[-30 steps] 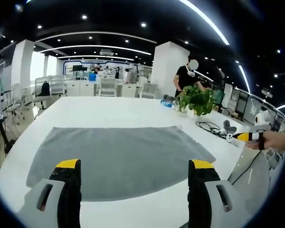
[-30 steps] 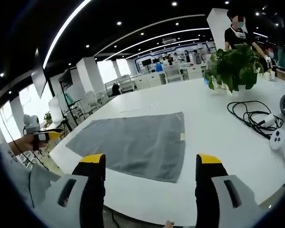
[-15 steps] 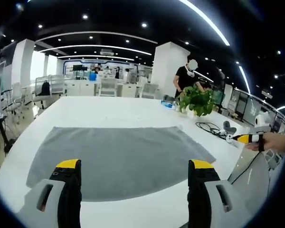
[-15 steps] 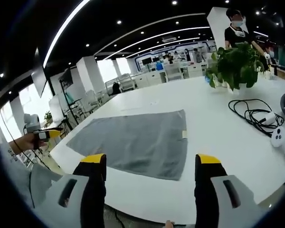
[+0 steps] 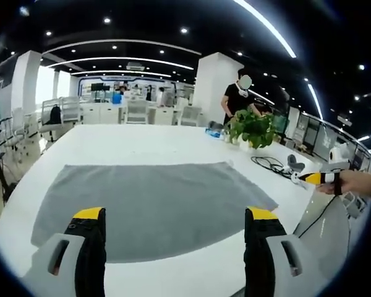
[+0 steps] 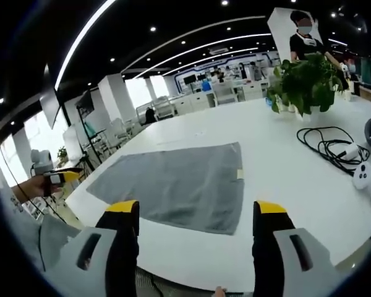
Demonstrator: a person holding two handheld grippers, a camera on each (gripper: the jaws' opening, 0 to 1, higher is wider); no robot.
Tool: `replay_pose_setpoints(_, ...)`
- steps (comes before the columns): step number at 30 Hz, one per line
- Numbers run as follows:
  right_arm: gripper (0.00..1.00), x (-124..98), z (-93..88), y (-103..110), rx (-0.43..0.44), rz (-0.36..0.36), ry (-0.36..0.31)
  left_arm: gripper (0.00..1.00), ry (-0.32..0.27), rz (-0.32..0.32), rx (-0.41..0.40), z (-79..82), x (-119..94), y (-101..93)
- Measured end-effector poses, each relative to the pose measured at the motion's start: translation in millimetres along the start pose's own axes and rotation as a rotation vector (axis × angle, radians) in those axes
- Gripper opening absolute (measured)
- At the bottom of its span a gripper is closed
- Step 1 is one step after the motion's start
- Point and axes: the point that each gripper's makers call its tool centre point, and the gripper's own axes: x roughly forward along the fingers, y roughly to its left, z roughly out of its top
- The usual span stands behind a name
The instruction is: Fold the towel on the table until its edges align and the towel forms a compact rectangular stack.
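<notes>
One flat grey terry towel point(image 5: 151, 207) — glossy white table point(image 5: 136, 145) — both hand-held grippers' jaws apart.

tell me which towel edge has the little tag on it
The towel's edge facing the potted plant and the black cable; a small pale tag pokes out midway along it. The other edges look plain.

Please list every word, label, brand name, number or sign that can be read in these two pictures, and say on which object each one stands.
None can be read.
The towel has a small pale tag at one edge: too small to tell if it is printed.
The screens at the far wall: too blurred to read.
The hand-held gripper jaws bear yellow tips, no lettering.
</notes>
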Motion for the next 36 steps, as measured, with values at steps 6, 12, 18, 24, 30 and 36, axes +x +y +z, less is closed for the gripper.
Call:
replay_pose_setpoints(6, 0.75, 2.6, 3.1, -3.1, 0.002, 0.006, 0.002, 0.95, 0.007, -0.059, 0.022, 2.7, 13.4, -27.6)
replay_pose_setpoints(12, 0.75, 4.8, 11.9, -8.9, 0.001, 0.009, -0.008, 0.95, 0.015, -0.13, 0.043, 5.4, 27.6, -59.1)
replay_pose_setpoints(18, 0.74, 7.8, 17.9, -14.9, -0.014, 0.014, -0.007, 0.94, 0.021, -0.191, 0.083, 12.1, 38.4, -81.8)
replay_pose_setpoints(24, 0.73, 8.5, 26.9, -19.4, -0.035, 0.012, -0.014, 0.94, 0.025, -0.24, 0.116, 17.4, 46.8, -103.3)
replay_pose_setpoints(30, 0.73, 9.6, 35.0, -26.9, -0.029, 0.012, -0.02, 0.94, 0.028, -0.29, 0.146, 19.7, 54.8, -127.2)
replay_pose_setpoints(36, 0.73, 10.5, 47.6, -30.9, -0.051, 0.012, -0.02, 0.94, 0.035, -0.349, 0.176, 21.0, 65.1, -150.0)
